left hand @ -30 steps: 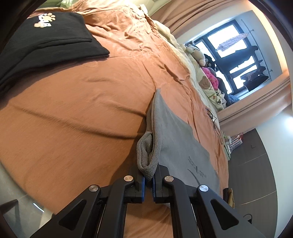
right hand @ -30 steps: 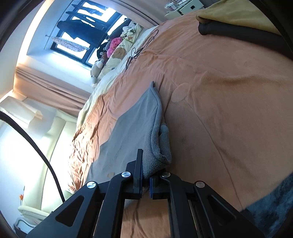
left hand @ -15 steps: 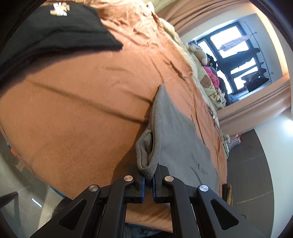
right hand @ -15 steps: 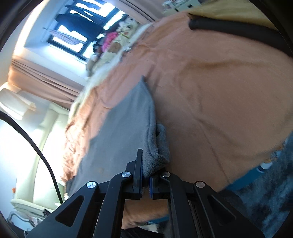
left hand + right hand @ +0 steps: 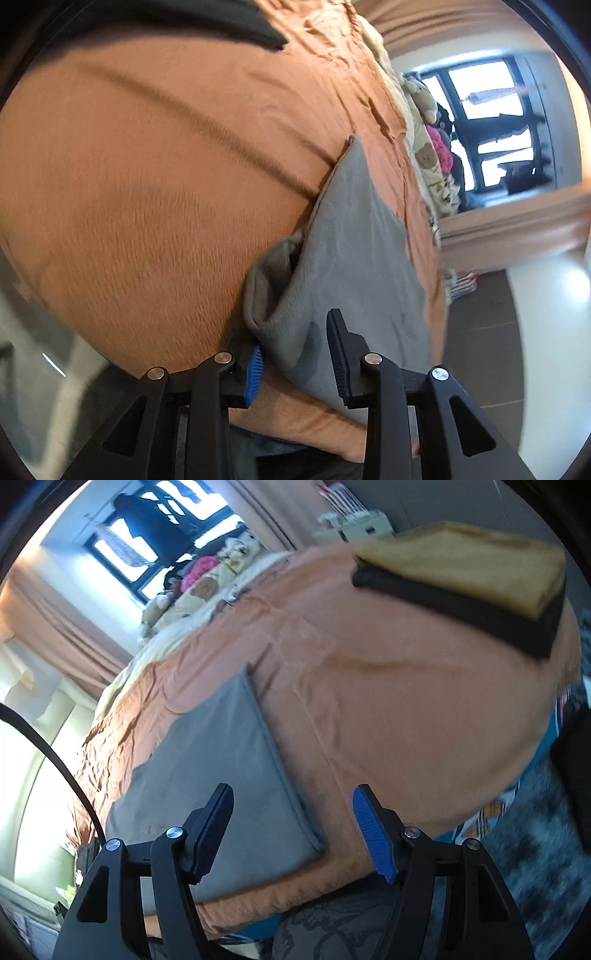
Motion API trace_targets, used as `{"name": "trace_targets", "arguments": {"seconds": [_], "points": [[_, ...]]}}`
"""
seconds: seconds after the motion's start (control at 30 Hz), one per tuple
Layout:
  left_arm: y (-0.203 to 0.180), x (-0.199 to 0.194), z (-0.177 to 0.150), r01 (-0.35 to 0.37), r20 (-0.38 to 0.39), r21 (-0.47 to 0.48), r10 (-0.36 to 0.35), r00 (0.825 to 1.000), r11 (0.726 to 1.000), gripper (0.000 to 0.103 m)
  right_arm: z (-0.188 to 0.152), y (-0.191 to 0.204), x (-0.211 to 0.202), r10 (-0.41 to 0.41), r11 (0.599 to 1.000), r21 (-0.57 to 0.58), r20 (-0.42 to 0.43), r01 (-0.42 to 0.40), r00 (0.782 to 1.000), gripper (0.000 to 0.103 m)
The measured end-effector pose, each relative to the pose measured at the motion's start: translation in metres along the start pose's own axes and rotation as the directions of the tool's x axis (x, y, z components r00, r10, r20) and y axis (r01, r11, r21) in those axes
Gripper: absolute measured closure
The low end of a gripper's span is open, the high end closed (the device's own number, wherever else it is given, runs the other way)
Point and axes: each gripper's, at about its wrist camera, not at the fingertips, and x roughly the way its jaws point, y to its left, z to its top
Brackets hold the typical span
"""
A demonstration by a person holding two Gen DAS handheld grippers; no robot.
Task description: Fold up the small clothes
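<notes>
Grey garment (image 5: pixel 354 258) lies folded flat on orange bed cover (image 5: pixel 147 184), near bed's front edge, where you laid it to finish fold. Your left tool (image 5: pixel 295 354): jaws apart, just been opening, cloth corner loose between them, no longer pinched as half a second ago. Your right tool (image 5: pixel 291 823): jaws wide apart, just been opening, garment's near corner (image 5: pixel 310 842) lying free below gap. Earlier both tools clamped bunched edge; now edge flat. Folded black-and-tan stack (image 5: pixel 480 590) well apart.

A home bedroom: orange-covered bed (image 5: pixel 155 177), stuffed toys (image 5: pixel 432 155), curtained window (image 5: pixel 495 122).
</notes>
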Motion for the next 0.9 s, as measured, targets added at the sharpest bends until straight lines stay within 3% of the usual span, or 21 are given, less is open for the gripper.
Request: {"name": "trace_targets", "arguments": {"seconds": [0.33, 0.4, 0.57, 0.67, 0.9], "points": [[-0.004, 0.000, -0.002, -0.032, 0.032, 0.040, 0.030, 0.999, 0.999, 0.071, -0.020, 0.072, 0.037, 0.129, 0.969, -0.196, -0.126, -0.152, 0.984, 0.038], [-0.005, 0.001, -0.001, -0.037, 0.034, 0.049, 0.036, 0.999, 0.998, 0.071, -0.024, 0.085, 0.049, 0.142, 0.959, -0.221, -0.164, -0.177, 0.976, 0.043], [-0.004, 0.002, -0.001, -0.032, 0.037, 0.049, 0.030, 0.999, 0.998, 0.071, -0.025, 0.111, 0.085, 0.150, 0.930, -0.290, -0.253, -0.223, 0.956, 0.046], [-0.003, 0.001, -0.001, -0.023, 0.036, 0.050, 0.021, 0.999, 0.998, 0.071, -0.027, 0.120, 0.101, 0.146, 0.916, -0.322, -0.285, -0.238, 0.947, 0.055], [0.003, -0.003, -0.005, -0.006, 0.040, 0.052, 0.004, 0.999, 0.999, 0.071, -0.034, 0.145, 0.130, 0.111, 0.895, -0.370, -0.357, -0.249, 0.928, 0.055]]}}
